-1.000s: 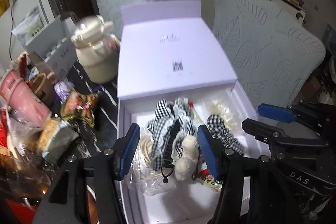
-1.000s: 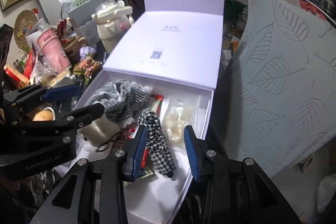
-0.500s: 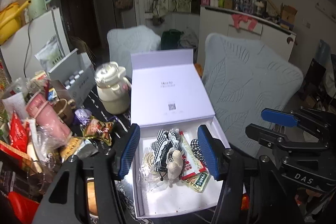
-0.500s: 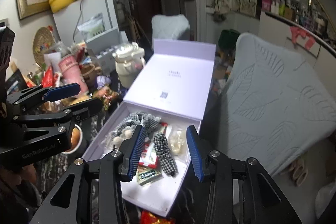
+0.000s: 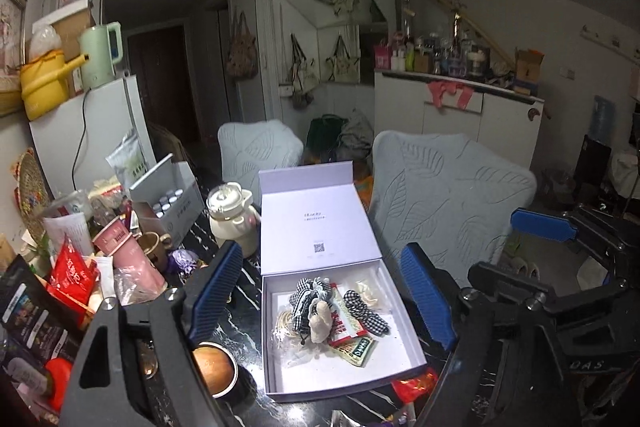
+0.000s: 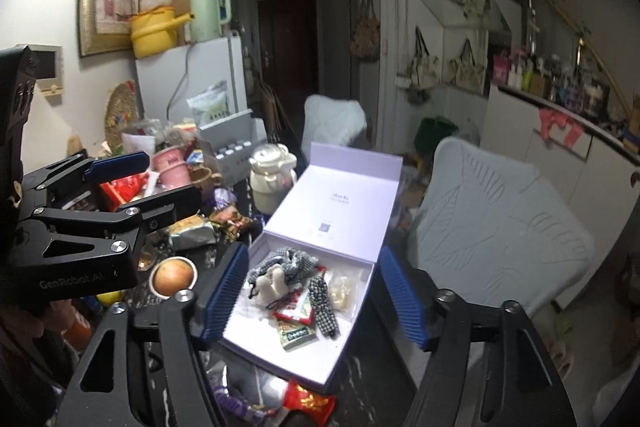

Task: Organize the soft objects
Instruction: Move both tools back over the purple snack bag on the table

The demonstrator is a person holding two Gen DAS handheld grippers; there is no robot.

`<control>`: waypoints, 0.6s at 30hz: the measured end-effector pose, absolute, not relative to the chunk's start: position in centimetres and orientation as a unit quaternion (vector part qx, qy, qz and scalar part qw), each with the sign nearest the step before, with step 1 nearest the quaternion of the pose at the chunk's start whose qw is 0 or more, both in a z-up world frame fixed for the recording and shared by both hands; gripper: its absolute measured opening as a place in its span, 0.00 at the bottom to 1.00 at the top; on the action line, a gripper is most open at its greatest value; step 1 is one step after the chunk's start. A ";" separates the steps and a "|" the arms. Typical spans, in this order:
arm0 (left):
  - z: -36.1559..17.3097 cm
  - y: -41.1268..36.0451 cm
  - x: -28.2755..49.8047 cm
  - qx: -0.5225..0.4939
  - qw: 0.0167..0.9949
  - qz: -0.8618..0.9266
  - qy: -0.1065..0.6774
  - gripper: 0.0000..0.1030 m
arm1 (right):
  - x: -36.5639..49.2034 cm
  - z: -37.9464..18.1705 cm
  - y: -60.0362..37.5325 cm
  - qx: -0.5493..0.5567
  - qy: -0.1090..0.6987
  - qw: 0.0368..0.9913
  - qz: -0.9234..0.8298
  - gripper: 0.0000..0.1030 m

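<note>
A pale lilac box [image 5: 380,359] [image 6: 344,335] lies on the dark table with its lid [image 5: 316,223] folded back. In it lie a bunched checked scrunchie [image 5: 308,301] [image 6: 288,263], a longer checked one [image 5: 366,311] [image 6: 322,299], a cream plush piece [image 5: 320,319] [image 6: 272,283], snack packets and a clear bag. My left gripper [image 5: 320,251] hovers well above and short of the box, its jaws opening with nothing between them. My right gripper [image 6: 313,251] hangs beside it at the same height, jaws also opening and holding nothing.
A cream jug [image 5: 234,223] stands left of the lid. Cups, snack packets and a carton crowd the table's left side. A cup of brown drink [image 5: 212,371] [image 6: 174,277] sits near the box's front left corner. A leaf-patterned chair [image 5: 448,195] stands right.
Both grippers have risen and drawn back from the box, which now looks smaller and lower. Their jaws have spread wider. The things in the box have not moved.
</note>
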State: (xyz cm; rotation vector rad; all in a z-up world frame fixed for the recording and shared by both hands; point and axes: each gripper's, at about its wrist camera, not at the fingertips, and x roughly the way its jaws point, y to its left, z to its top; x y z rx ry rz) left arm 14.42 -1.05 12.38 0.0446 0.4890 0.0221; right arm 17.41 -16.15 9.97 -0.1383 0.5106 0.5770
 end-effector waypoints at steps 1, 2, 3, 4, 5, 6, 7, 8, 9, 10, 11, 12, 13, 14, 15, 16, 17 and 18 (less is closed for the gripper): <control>12.8 -1.2 13.6 0.022 0.972 0.010 0.235 0.80 | 16.7 10.3 -16.3 -0.071 0.242 0.926 0.280 0.77; 13.0 -1.4 13.0 0.023 0.972 0.009 0.232 0.81 | 16.1 10.5 -16.6 -0.072 0.236 0.928 0.280 0.77; 13.3 -1.6 12.3 0.024 0.973 0.009 0.229 0.81 | 15.5 10.6 -16.8 -0.073 0.231 0.929 0.281 0.77; 13.5 -1.8 11.6 0.026 0.973 0.009 0.228 0.81 | 14.8 10.9 -16.9 -0.073 0.227 0.929 0.282 0.77; 13.5 -1.9 11.1 0.027 0.974 0.009 0.227 0.81 | 14.1 11.0 -17.2 -0.073 0.226 0.930 0.282 0.80; 13.6 -2.0 10.6 0.029 0.974 0.010 0.226 0.81 | 13.4 11.2 -17.3 -0.072 0.224 0.930 0.282 0.82; 13.6 -2.2 10.0 0.031 0.973 0.009 0.226 0.81 | 12.9 11.3 -17.4 -0.072 0.222 0.931 0.282 0.83; 13.6 -2.3 9.3 0.031 0.974 0.008 0.226 0.81 | 12.2 11.3 -17.6 -0.072 0.218 0.932 0.282 0.83; 13.6 -2.4 8.8 0.031 0.973 0.007 0.226 0.81 | 11.7 11.3 -17.8 -0.072 0.215 0.932 0.281 0.83; 13.4 -2.5 8.3 0.030 0.973 0.006 0.228 0.81 | 11.1 11.3 -18.0 -0.072 0.212 0.933 0.281 0.85; 13.3 -2.5 7.9 0.028 0.973 0.005 0.229 0.81 | 10.4 11.2 -18.2 -0.071 0.210 0.934 0.281 0.87; 13.1 -2.5 7.4 0.025 0.973 0.001 0.230 0.81 | 9.8 11.0 -18.3 -0.069 0.208 0.934 0.282 0.87; 12.8 -2.6 6.9 0.022 0.973 -0.002 0.231 0.81 | 9.3 10.8 -18.4 -0.068 0.207 0.934 0.282 0.87; 12.5 -2.7 6.4 0.020 0.972 -0.005 0.232 0.81 | 8.8 10.6 -18.5 -0.068 0.208 0.934 0.283 0.87; 12.3 -2.7 6.0 0.018 0.972 -0.006 0.234 0.81 | 8.2 10.4 -18.6 -0.070 0.209 0.934 0.282 0.87; 12.0 -2.8 5.6 0.018 0.972 -0.007 0.234 0.81 | 7.6 10.0 -18.7 -0.071 0.208 0.934 0.282 0.87; 11.6 -2.9 5.0 0.017 0.972 -0.009 0.234 0.81 | 7.3 9.8 -18.8 -0.072 0.207 0.934 0.281 0.87; 11.3 -3.0 4.6 0.018 0.972 -0.010 0.234 0.81 | 6.9 9.6 -18.8 -0.073 0.205 0.935 0.281 0.87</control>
